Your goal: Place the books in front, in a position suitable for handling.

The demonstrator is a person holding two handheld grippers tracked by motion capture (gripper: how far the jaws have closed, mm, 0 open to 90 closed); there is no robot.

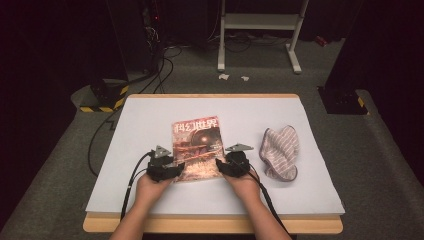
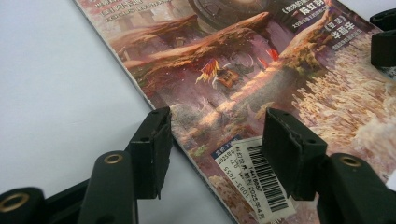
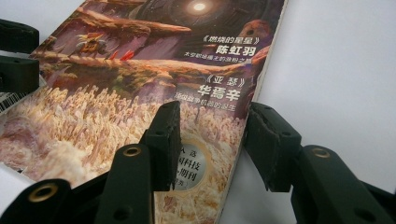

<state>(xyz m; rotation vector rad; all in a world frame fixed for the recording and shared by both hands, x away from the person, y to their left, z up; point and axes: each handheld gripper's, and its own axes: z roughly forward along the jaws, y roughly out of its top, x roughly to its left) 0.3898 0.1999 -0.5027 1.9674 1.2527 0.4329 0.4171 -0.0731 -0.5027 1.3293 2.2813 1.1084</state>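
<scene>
A magazine (image 1: 196, 147) with a reddish fantasy cover lies flat in the middle of the white table top (image 1: 150, 115). My left gripper (image 1: 176, 167) is at its lower left corner and my right gripper (image 1: 221, 165) at its lower right corner. In the left gripper view the open left gripper (image 2: 217, 126) straddles the magazine's (image 2: 224, 56) spine edge, one jaw over the table and one over the barcode label (image 2: 254, 179). In the right gripper view the open right gripper (image 3: 212, 116) straddles the magazine's (image 3: 140, 60) other edge the same way. Nothing is clamped.
A striped pink-and-white cloth (image 1: 280, 151) lies crumpled to the right of the magazine. The table's wooden front edge (image 1: 210, 224) is close to the person's forearms. Cables and a white metal frame (image 1: 260, 30) stand on the floor beyond the table.
</scene>
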